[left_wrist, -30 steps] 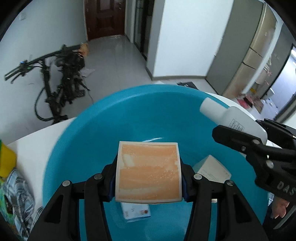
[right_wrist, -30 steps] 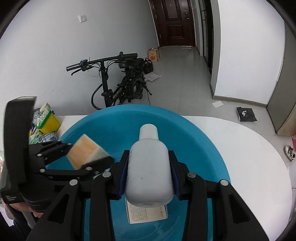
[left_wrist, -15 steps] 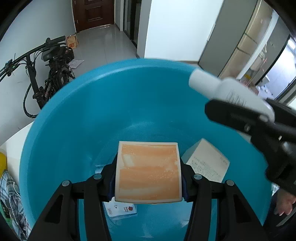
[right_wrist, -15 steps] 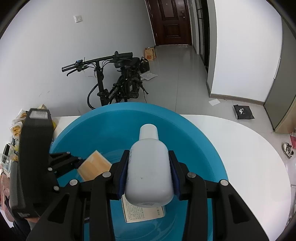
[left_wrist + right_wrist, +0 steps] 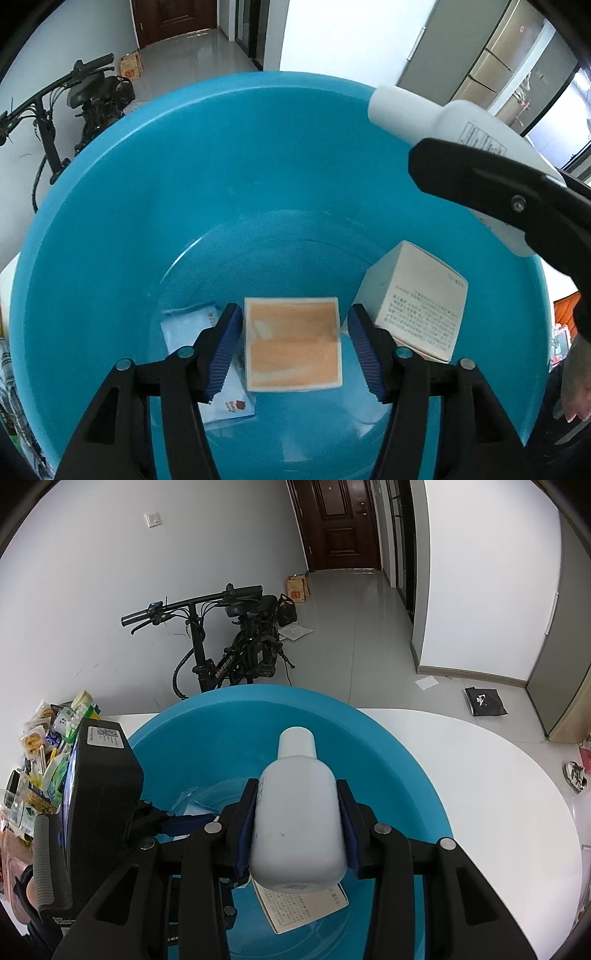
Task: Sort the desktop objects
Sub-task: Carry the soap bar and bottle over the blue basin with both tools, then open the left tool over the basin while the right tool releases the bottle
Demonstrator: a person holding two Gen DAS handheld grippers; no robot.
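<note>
Left gripper [image 5: 293,347] down inside blue basin [image 5: 110,206]: jaws apart, orange sponge [image 5: 293,343] between blue pads [image 5: 221,350], gaps either side; probably light, soft, squashy, best pinched across flat sides. Right gripper [image 5: 298,834] above basin: clamped on white bottle [image 5: 298,812] at mid-body; smooth, rigid, likely slippery.

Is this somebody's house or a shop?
Most likely a home: a bike is parked by the wall, a wooden door ends the hallway, and a fridge stands nearby.
</note>
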